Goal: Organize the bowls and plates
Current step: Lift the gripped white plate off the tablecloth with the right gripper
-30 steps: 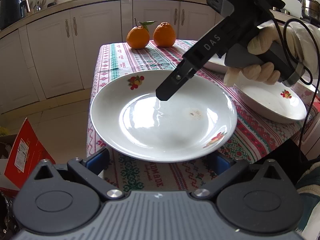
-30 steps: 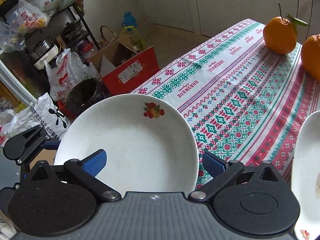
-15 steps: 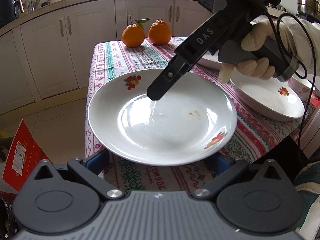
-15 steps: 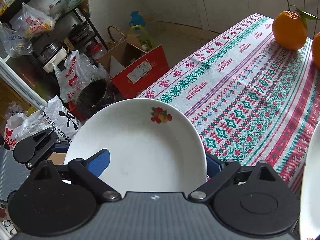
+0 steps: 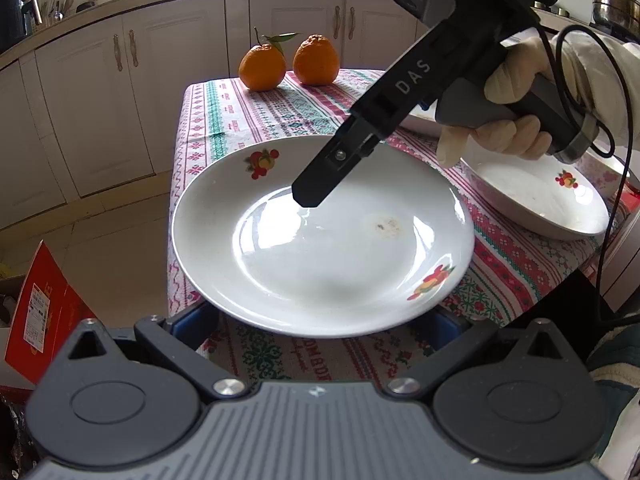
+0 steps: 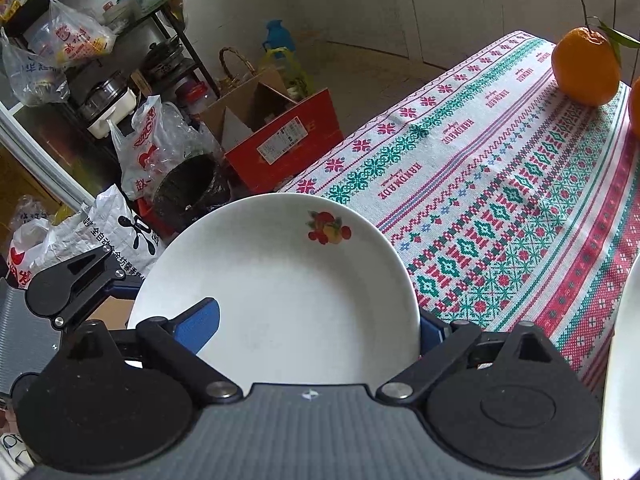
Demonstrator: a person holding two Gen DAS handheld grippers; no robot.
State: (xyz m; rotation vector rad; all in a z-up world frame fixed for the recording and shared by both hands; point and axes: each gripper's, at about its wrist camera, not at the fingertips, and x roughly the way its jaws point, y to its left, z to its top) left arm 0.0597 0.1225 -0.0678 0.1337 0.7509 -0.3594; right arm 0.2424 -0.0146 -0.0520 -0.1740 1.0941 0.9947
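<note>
A white plate with fruit decals (image 5: pixel 320 248) is held up over the near corner of the table, and it also shows in the right wrist view (image 6: pixel 288 292). My right gripper (image 6: pixel 316 328) grips its rim, one finger (image 5: pixel 316 188) above the plate and the other finger (image 6: pixel 198 322) beside it. My left gripper (image 5: pixel 320 320) is open with its fingers spread under the plate's near rim. A white bowl with a fruit decal (image 5: pixel 536 200) sits on the table at the right.
The table has a patterned cloth (image 5: pixel 248 116) with two oranges (image 5: pixel 288 62) at its far end. Another white dish (image 5: pixel 420 124) lies behind the right gripper. A red box (image 6: pixel 280 136), bags and a shelf stand on the floor to the left.
The plate has risen and moved back toward the near table corner with the right gripper on it. The left gripper has stayed under its near rim.
</note>
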